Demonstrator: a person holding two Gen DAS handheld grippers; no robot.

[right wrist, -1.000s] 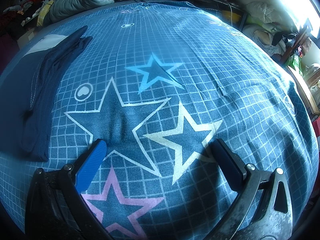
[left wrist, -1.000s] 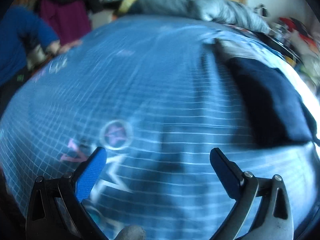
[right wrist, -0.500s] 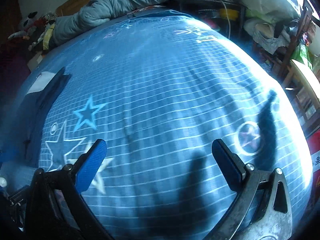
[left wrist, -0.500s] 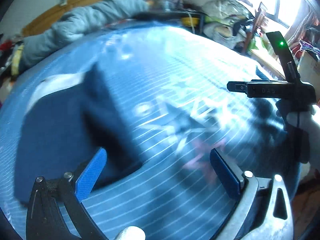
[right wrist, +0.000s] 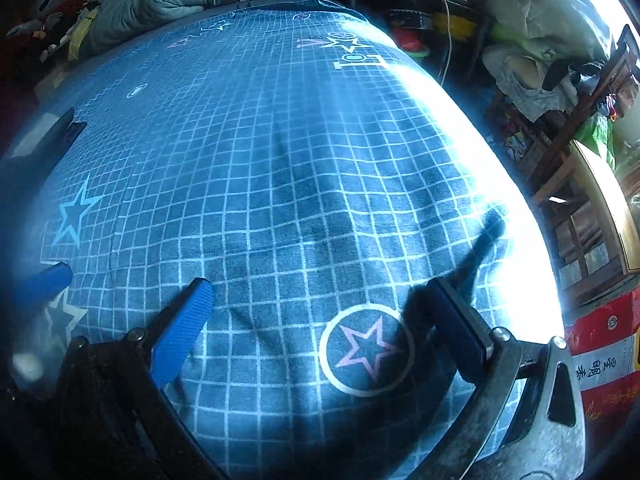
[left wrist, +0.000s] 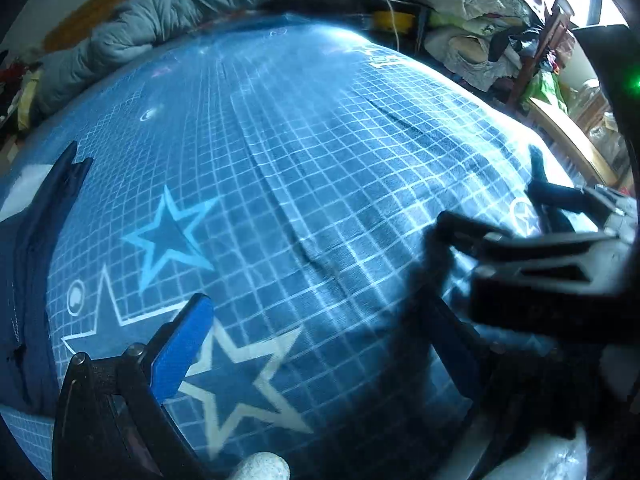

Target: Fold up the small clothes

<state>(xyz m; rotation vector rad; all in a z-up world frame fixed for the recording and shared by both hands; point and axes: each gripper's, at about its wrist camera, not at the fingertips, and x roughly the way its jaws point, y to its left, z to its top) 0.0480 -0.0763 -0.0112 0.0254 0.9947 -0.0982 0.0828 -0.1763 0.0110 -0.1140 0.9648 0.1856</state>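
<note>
A dark navy garment (left wrist: 28, 264) lies folded flat at the left edge of the bed, with a white patch (left wrist: 22, 184) beside its far end. In the right wrist view only the tip of this garment (right wrist: 44, 144) shows at far left. My left gripper (left wrist: 320, 340) is open and empty, hovering over a white star print to the right of the garment. My right gripper (right wrist: 320, 320) is also open and empty, above a circled pink star, well away from the garment. The right gripper's body (left wrist: 540, 280) crosses the right of the left wrist view.
The bed carries a blue grid-pattern sheet (right wrist: 280, 140) printed with stars. A grey duvet (left wrist: 140, 36) is bunched at the far end. Piled clothes and wooden furniture (right wrist: 560, 152) crowd the right side beyond the bed's edge. A red printed panel (right wrist: 600, 360) sits low right.
The left wrist view has swung right, from over the navy garment to the star prints. The right gripper has moved right toward the bed's edge. Both stay open.
</note>
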